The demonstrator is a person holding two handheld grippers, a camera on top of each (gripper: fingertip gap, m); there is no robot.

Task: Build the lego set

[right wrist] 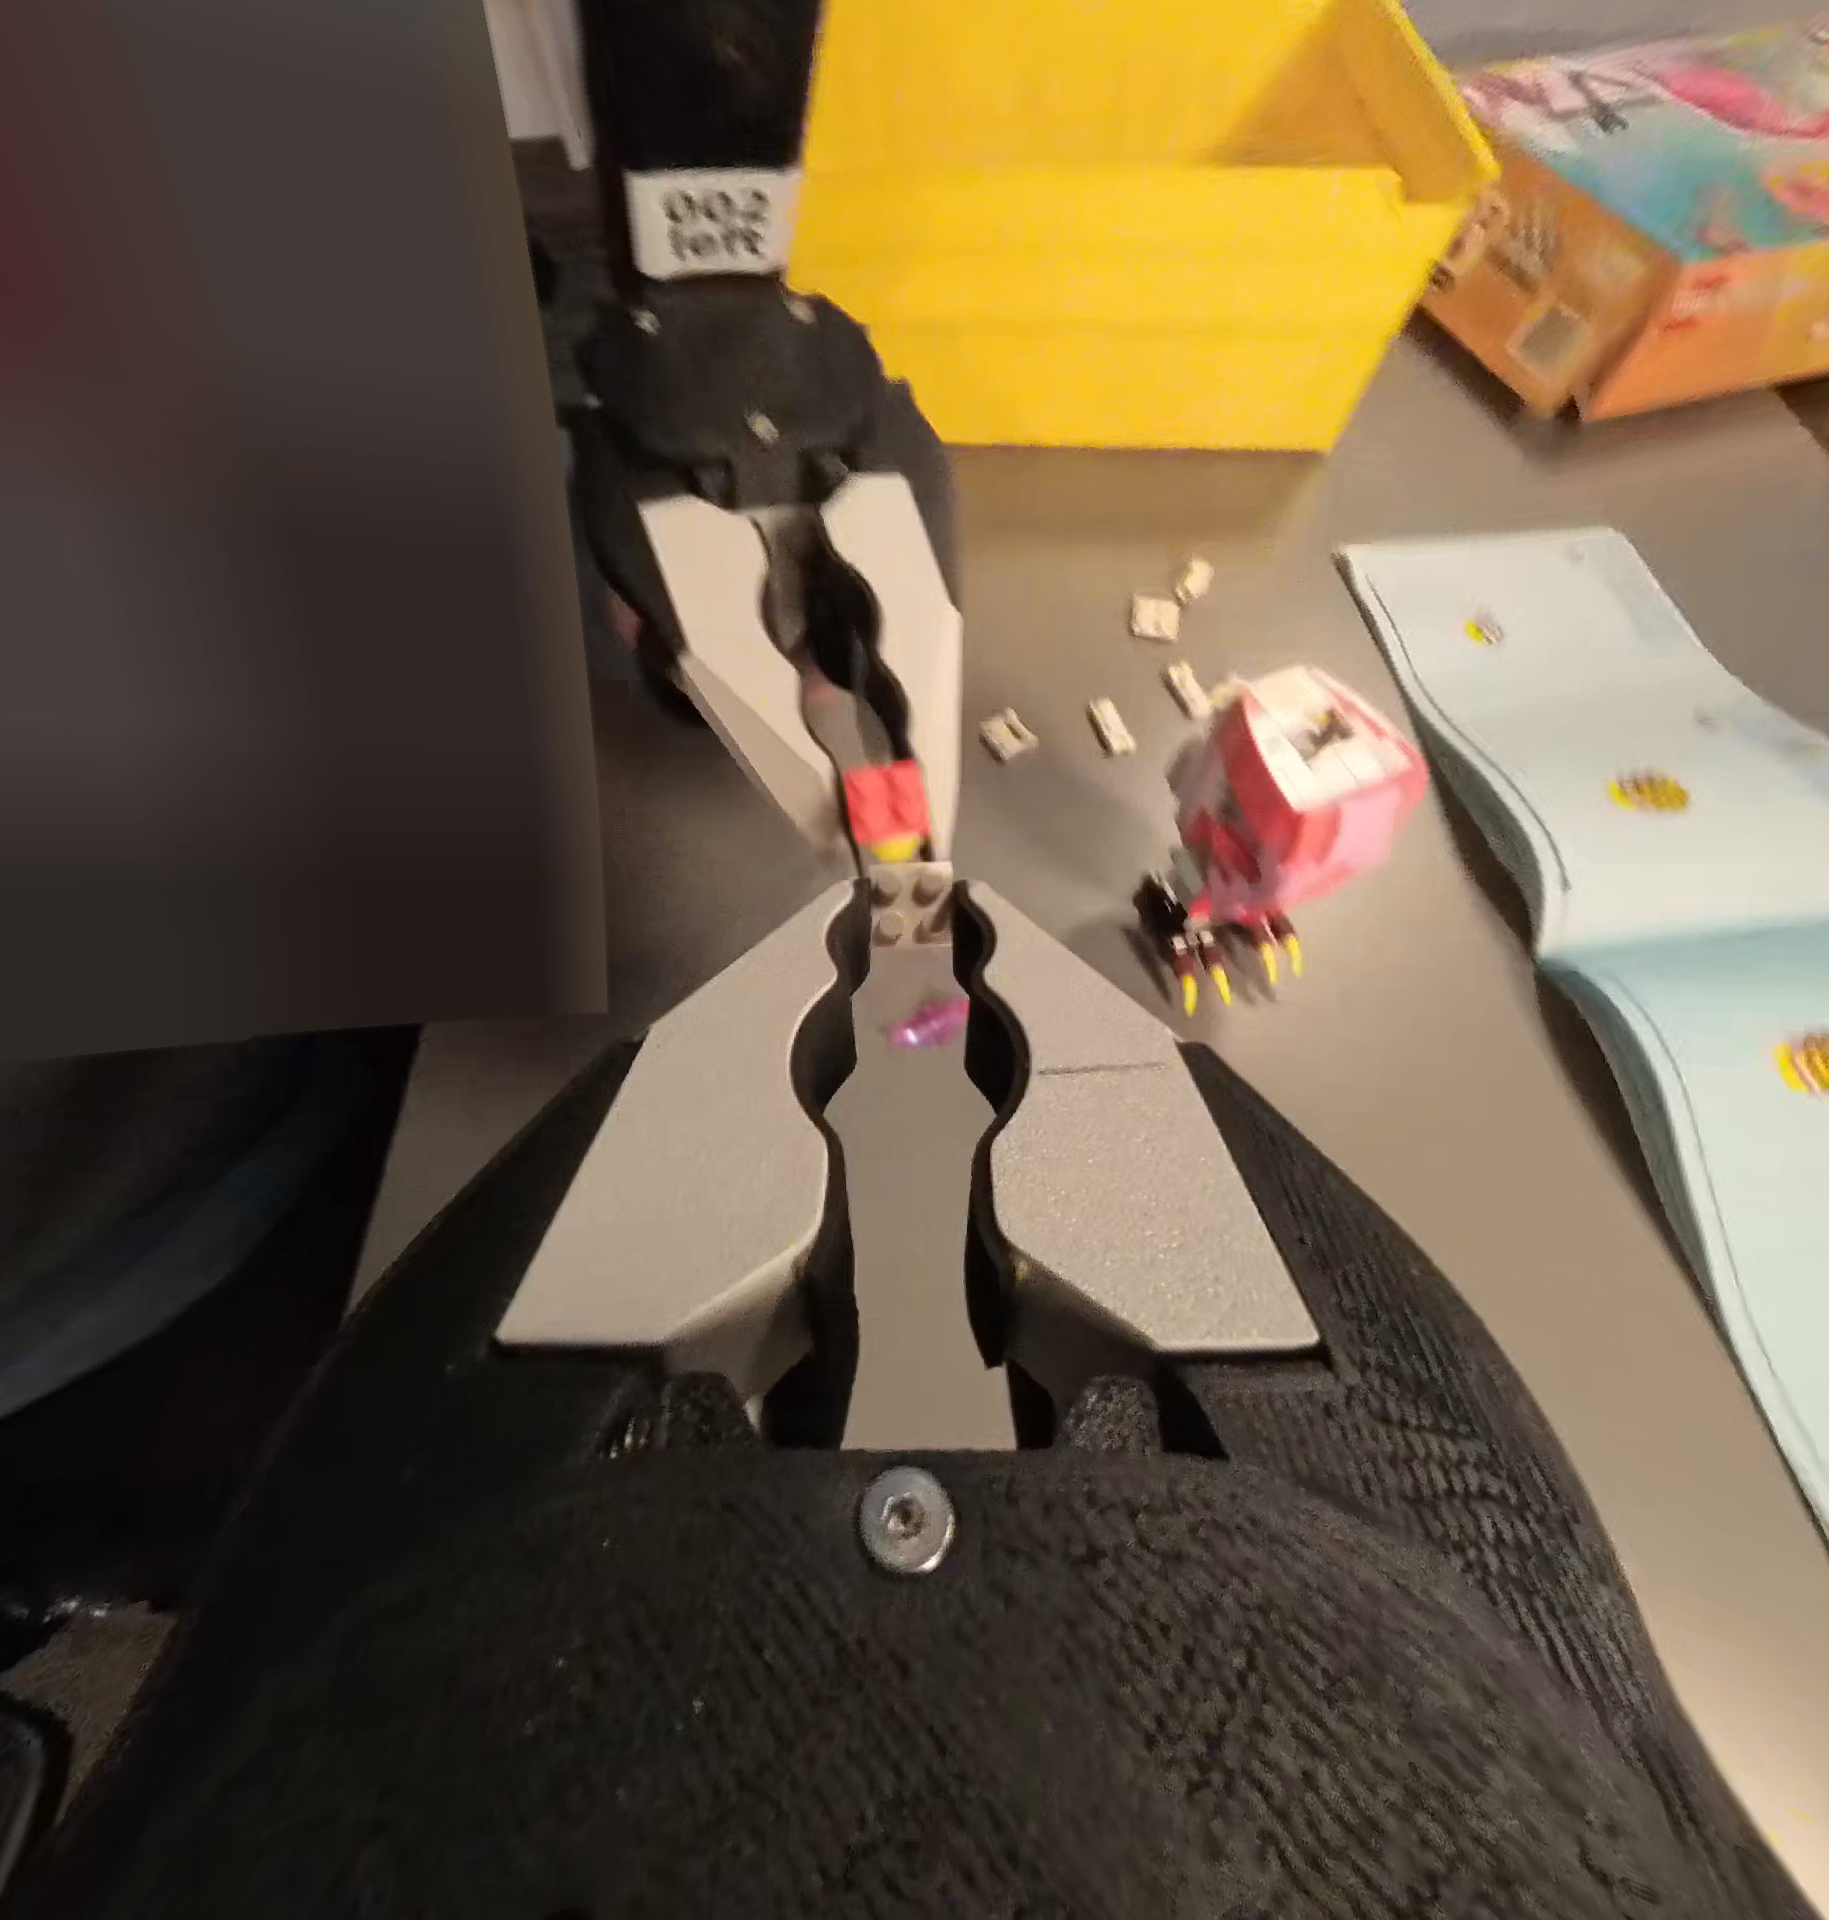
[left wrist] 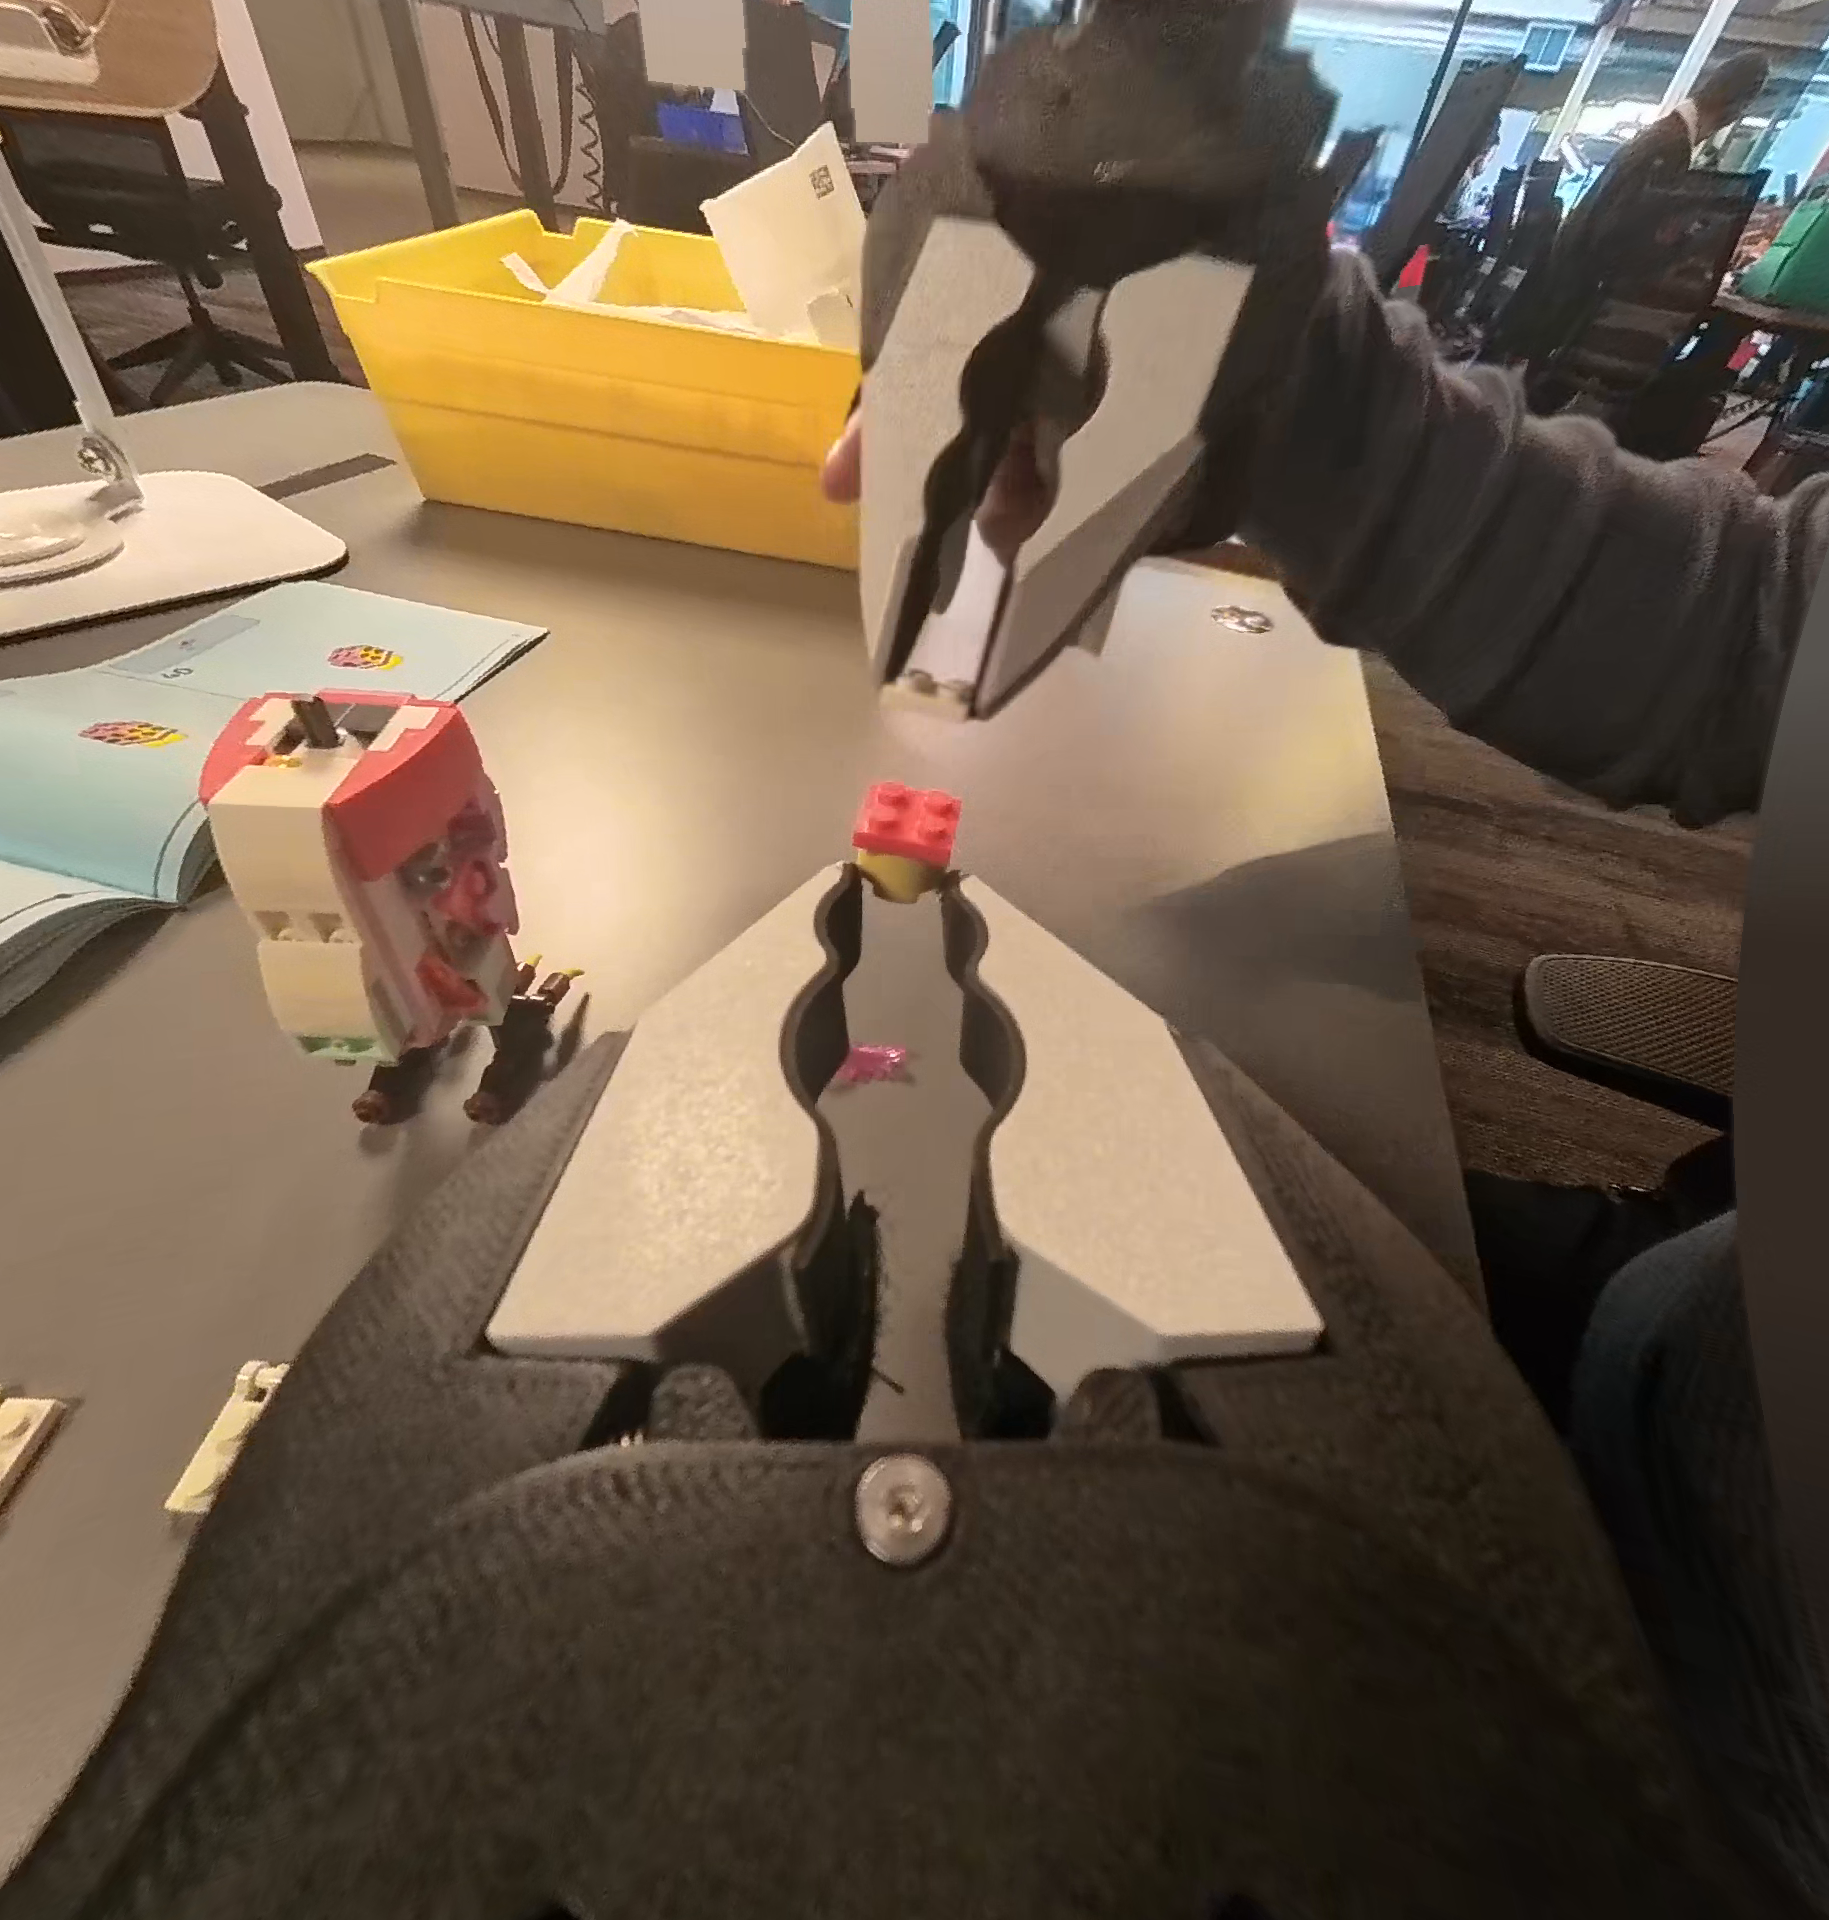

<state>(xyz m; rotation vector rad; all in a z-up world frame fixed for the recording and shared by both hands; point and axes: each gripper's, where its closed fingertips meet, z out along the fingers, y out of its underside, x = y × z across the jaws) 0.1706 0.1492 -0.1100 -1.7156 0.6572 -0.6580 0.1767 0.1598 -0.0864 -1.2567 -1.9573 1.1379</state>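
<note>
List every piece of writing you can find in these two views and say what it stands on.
White label on black housing: printed characters, not copied.
Open booklet: small page number, not copied.
White paper in the yellow bin: square code, no readable words.
Orange box: print too blurred.

Both your grippers match: the left gripper (left wrist: pixel 902 883) and right gripper (right wrist: pixel 912 894) each have two flat grey wedge fingers (left wrist: pixel 702 1132) with wavy black inner edges, tapering to narrow tips. Each sits on a rough, textured black printed body (right wrist: pixel 889 1714) with one silver screw (left wrist: pixel 904 1507) at centre. The left one carries a white label (right wrist: pixel 710 223) on its black housing. You're wearing a dark grey fleece sleeve (left wrist: pixel 1492 540).
</note>
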